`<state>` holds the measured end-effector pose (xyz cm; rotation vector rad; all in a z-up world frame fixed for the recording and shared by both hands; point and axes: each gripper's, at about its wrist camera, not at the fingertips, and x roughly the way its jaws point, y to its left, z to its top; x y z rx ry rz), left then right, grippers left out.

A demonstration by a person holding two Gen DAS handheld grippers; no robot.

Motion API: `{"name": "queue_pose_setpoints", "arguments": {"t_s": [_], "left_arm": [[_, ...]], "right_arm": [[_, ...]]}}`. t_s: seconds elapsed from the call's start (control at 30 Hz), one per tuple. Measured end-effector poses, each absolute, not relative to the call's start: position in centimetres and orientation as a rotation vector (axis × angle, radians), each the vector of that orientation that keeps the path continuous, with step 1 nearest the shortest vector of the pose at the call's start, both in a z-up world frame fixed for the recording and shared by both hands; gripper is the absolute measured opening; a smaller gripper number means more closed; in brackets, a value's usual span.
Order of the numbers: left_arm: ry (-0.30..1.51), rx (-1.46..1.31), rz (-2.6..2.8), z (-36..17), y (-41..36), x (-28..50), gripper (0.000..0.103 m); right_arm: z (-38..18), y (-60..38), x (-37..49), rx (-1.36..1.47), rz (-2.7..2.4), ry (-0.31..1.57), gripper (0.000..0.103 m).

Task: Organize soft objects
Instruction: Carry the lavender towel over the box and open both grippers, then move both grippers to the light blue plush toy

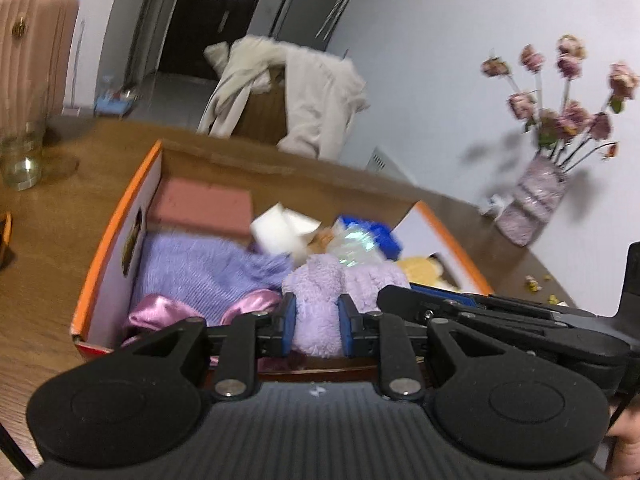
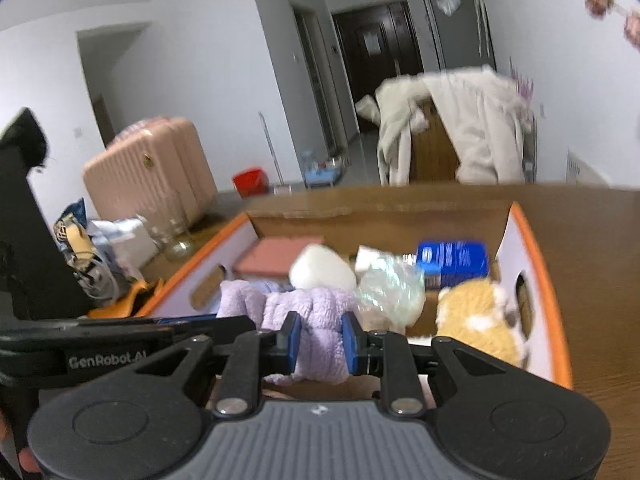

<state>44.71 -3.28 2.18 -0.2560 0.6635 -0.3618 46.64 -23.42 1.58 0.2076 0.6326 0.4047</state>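
Gripping one lilac towel (image 1: 318, 320) with both tools, I hold it over the near end of the box (image 1: 116, 248), because a limp cloth carried at two points stays folded and does not trail over the rim.

My left gripper (image 1: 318, 322) is narrowed onto the towel's left fold, blue pads pressed into the pile. My right gripper (image 2: 320, 346) pinches the other fold the same way, and its black arm reaches in just beside the left one. Both tools point downward into the box, which I judge suits lowering the towel rather than dropping it.

From left to right inside the box: a violet knit (image 1: 200, 268) lies flat along the left wall with pink satin (image 1: 160, 312) at its near edge, a pink block (image 1: 204, 206) behind it against the far wall, then a white block (image 1: 280, 232), a crinkled clear wrapper (image 2: 390, 292), a blue packet (image 2: 452, 264) and a yellow plush (image 2: 476, 316) by the right wall. The soft things sit toward the front, where I judge the towel belongs.

The towel looks thick and fleecy, pale lilac, bunched into rounded rolls, its lower end hanging loose below the pads. Motion blur hides finer detail.
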Motion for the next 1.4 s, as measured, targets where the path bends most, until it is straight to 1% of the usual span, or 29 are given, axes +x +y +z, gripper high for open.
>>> {"name": "queue_pose_setpoints", "arguments": {"t_s": [0.1,0.13,0.2,0.23,0.27,0.3,0.33,0.37,0.4,0.53,0.6,0.7,0.77,0.87,1.03,1.07,1.13,1.23,1.3,1.33,1.4], "left_arm": [[0.644,-0.213,-0.361,1.2,-3.3,44.8,0.024],[0.638,-0.190,-0.360,1.1,-3.5,44.6,0.024],[0.631,-0.181,-0.360,1.1,-3.8,44.5,0.030],[0.630,-0.179,-0.358,1.1,-3.9,44.4,0.032],[0.627,-0.177,-0.357,1.3,-4.0,44.3,0.036],[0.623,-0.174,-0.354,1.5,-3.9,44.1,0.042],[0.616,-0.171,-0.345,1.8,-3.9,43.8,0.045],[0.609,-0.172,-0.337,2.1,-3.8,43.6,0.047],[0.602,-0.175,-0.329,2.5,-3.6,43.3,0.047],[0.557,-0.199,-0.311,4.7,-2.4,41.8,0.049],[0.523,-0.204,-0.305,6.1,-2.0,40.5,0.050],[0.479,-0.203,-0.305,8.1,-1.5,38.3,0.052],[0.452,-0.198,-0.306,9.1,-1.2,36.7,0.055],[0.425,-0.184,-0.305,10.2,-1.0,34.2,0.056],[0.390,-0.147,-0.292,11.0,-0.9,29.3,0.064],[0.379,-0.138,-0.291,11.0,-0.9,28.3,0.067],[0.358,-0.121,-0.286,10.9,-1.0,26.0,0.073],[0.335,-0.101,-0.291,10.4,-1.3,22.4,0.076],[0.332,-0.104,-0.298,9.9,-1.5,20.5,0.081],[0.334,-0.106,-0.299,9.6,-1.6,19.6,0.081],[0.336,-0.101,-0.293,9.0,-1.7,17.8,0.081]], "right_arm": [[-0.1,-22.9,48.0,0.196,0.377,0.673,0.024],[-0.4,-22.8,48.1,0.195,0.374,0.679,0.023],[-0.5,-22.2,48.2,0.158,0.365,0.677,0.024],[-0.5,-22.1,48.3,0.140,0.359,0.677,0.026],[-0.3,-21.9,48.3,0.125,0.351,0.676,0.027],[0.0,-21.8,48.1,0.115,0.342,0.673,0.030],[0.2,-21.9,48.0,0.112,0.338,0.669,0.035],[0.5,-22.0,47.7,0.112,0.335,0.664,0.037],[0.9,-22.2,47.4,0.116,0.333,0.657,0.039],[3.1,-23.5,45.3,0.122,0.318,0.609,0.041],[4.4,-24.1,43.9,0.125,0.313,0.580,0.045],[6.2,-24.9,41.7,0.121,0.300,0.544,0.046],[7.3,-25.4,40.0,0.119,0.296,0.522,0.046],[8.8,-26.0,37.2,0.111,0.296,0.491,0.050],[10.5,-26.7,32.1,0.107,0.306,0.439,0.056],[10.6,-26.9,31.0,0.111,0.311,0.430,0.057],[10.6,-27.2,28.5,0.117,0.334,0.410,0.063],[10.1,-27.5,25.0,0.113,0.347,0.393,0.066],[9.6,-27.6,22.6,0.111,0.349,0.383,0.070],[9.3,-27.6,21.7,0.115,0.349,0.384,0.072],[8.4,-27.6,19.6,0.119,0.347,0.389,0.072]]}}
